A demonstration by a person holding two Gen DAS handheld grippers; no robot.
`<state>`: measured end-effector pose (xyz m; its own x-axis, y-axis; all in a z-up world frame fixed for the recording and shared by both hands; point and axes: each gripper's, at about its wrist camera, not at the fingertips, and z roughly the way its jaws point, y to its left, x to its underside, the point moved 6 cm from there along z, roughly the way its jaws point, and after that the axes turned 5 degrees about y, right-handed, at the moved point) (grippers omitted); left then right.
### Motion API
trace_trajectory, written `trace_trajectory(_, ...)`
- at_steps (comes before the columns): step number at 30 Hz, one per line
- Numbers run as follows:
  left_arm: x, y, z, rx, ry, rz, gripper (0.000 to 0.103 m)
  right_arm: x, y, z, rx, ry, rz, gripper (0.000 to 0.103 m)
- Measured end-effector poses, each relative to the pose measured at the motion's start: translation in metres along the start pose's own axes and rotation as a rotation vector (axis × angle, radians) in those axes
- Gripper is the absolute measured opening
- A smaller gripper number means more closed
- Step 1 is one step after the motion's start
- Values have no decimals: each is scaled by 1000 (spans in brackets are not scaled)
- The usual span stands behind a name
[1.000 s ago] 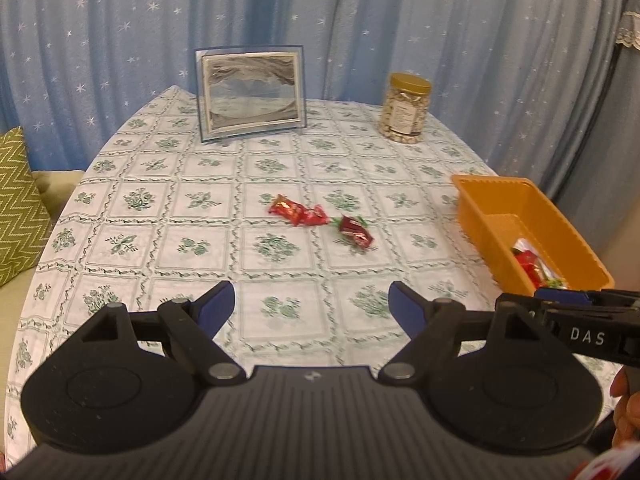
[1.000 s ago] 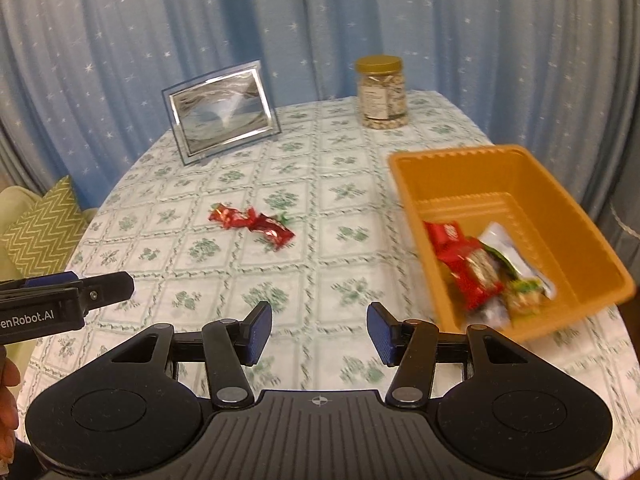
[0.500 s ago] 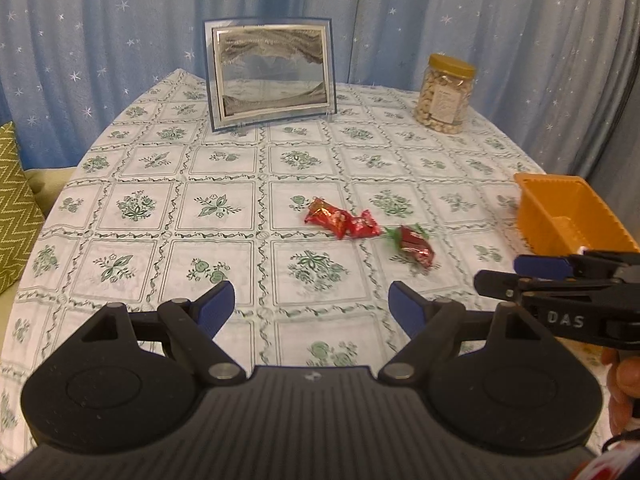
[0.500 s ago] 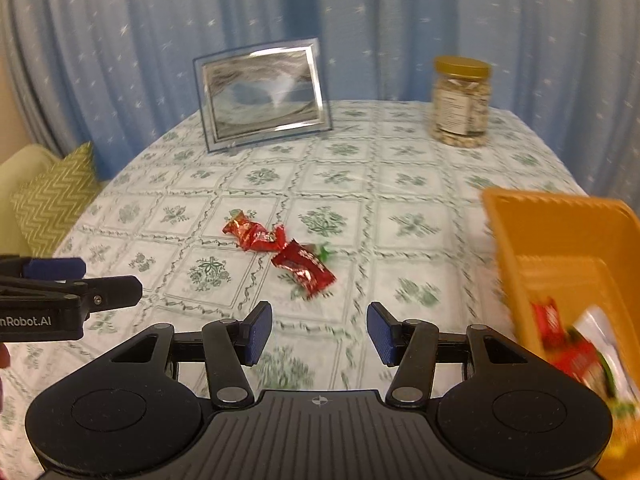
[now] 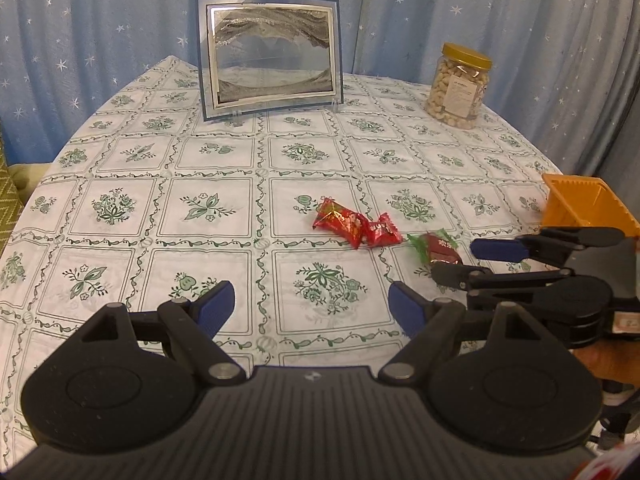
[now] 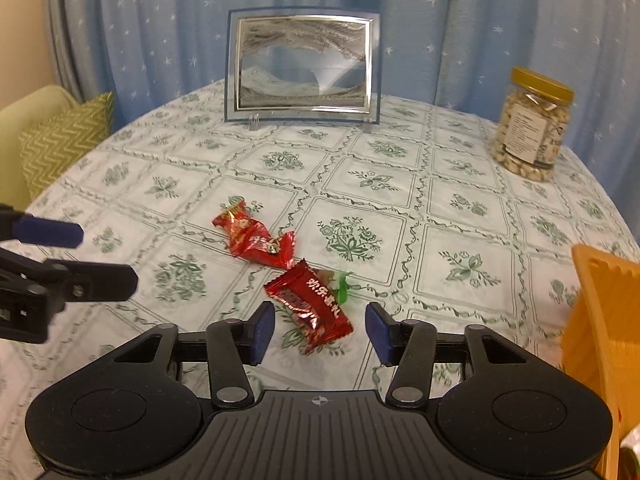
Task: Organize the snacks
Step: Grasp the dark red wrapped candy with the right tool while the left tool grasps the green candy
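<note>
Right now my right gripper (image 6: 320,330) is spread wide with nothing in it, its blue pads (image 6: 262,332) flanking the nearest red candy (image 6: 310,302), which lies flat on the flowered tablecloth (image 6: 460,200). My left gripper (image 5: 310,308) is spread and empty too, hovering over bare cloth, well short of the other two red candies (image 5: 354,224), which lie touching each other just past the one I am lined up on.

What worries me first is the wrapper. It looks thin and slick, and it sits at a slant between my fingers, not square to them. If I close while too high, I judge the pads will pinch only a crinkled edge, or the green twist end (image 6: 342,284), and the candy could swing loose or drop on the way over.

If I come down too low, I could snag the cloth instead and drag it, which would shift the other candies and perhaps rock the glass picture frame (image 6: 303,66) standing at the far side.

The orange bin (image 6: 600,320) sits at my right, near the table's edge from what I can see. Swinging across carelessly, I might knock its near wall and nudge it outward.

The peanut jar (image 6: 532,124) stands well apart and seems safe from all this.
</note>
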<state>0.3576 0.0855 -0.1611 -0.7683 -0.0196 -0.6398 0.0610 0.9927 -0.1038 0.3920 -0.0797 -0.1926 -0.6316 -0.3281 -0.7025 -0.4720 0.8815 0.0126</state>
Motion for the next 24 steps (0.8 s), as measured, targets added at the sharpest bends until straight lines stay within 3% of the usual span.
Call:
trace_trajectory(4, 2, 0, 3, 6, 6, -5, 82, 0, 0, 7, 3, 21, -19, 29)
trace_trajectory(10, 3, -2, 5, 19, 13, 4, 82, 6, 2, -7, 28, 6, 2, 23)
trace_trajectory(14, 1, -13, 9, 57, 15, 29, 82, 17, -8, -25, 67, -2, 99, 22)
trace_trajectory(21, -10, -50, 33, 175, -5, 149, 65, 34, -27, -52, 98, -4, 250, 22)
trace_trajectory(24, -15, -70, 43, 198, -18, 251, 51, 39, -33, -57, 112, -6, 283, 22)
